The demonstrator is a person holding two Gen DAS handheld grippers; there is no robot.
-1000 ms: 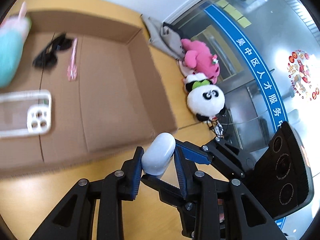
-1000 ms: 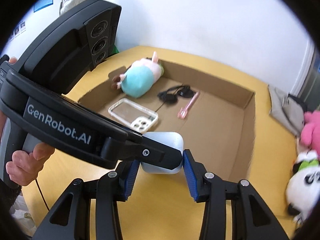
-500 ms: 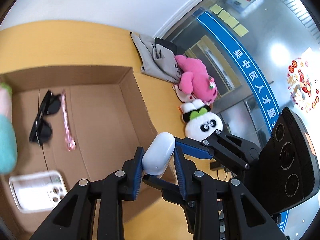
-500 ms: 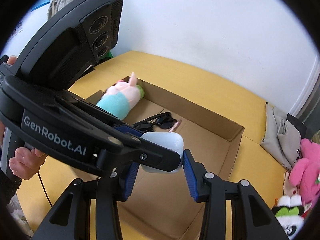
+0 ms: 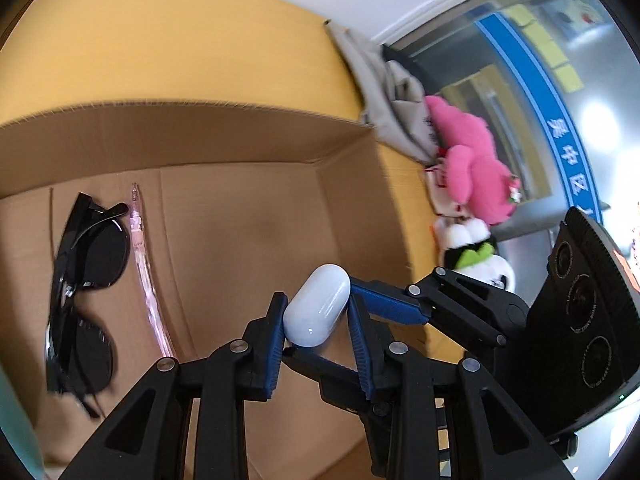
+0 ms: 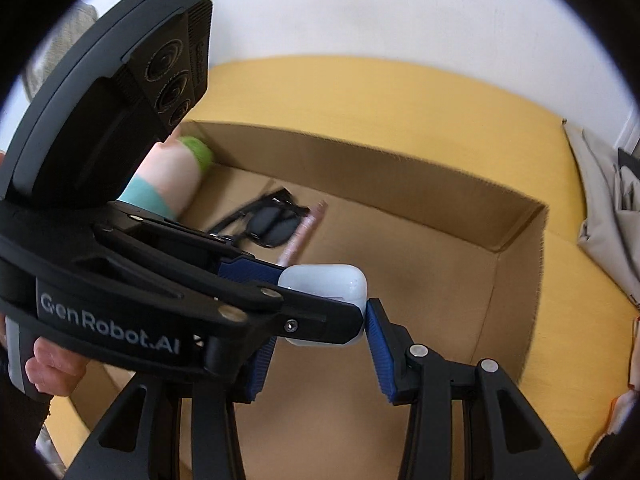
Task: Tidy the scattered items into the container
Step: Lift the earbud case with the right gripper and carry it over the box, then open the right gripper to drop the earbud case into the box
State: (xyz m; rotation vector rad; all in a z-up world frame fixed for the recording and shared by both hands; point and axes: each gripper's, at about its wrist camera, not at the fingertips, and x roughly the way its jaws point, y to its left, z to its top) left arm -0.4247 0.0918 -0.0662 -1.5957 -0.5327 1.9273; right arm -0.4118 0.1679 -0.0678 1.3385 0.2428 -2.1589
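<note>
Both the left gripper [image 5: 318, 318] and right gripper [image 6: 316, 344] pinch 1 glossy white earbud case [image 5: 316, 306] above the brown cardboard box [image 5: 200, 136], near its right wall; uneven release could flick it out.

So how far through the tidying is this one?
Partly done. Sunglasses, a pink pen and a soft toy already lie in the cardboard box. In hand: both the left tongs and the right tongs grip a white earbud case above the box floor, not yet set down. Left: a pink plush, a panda plush and a grey cloth outside it.
</note>
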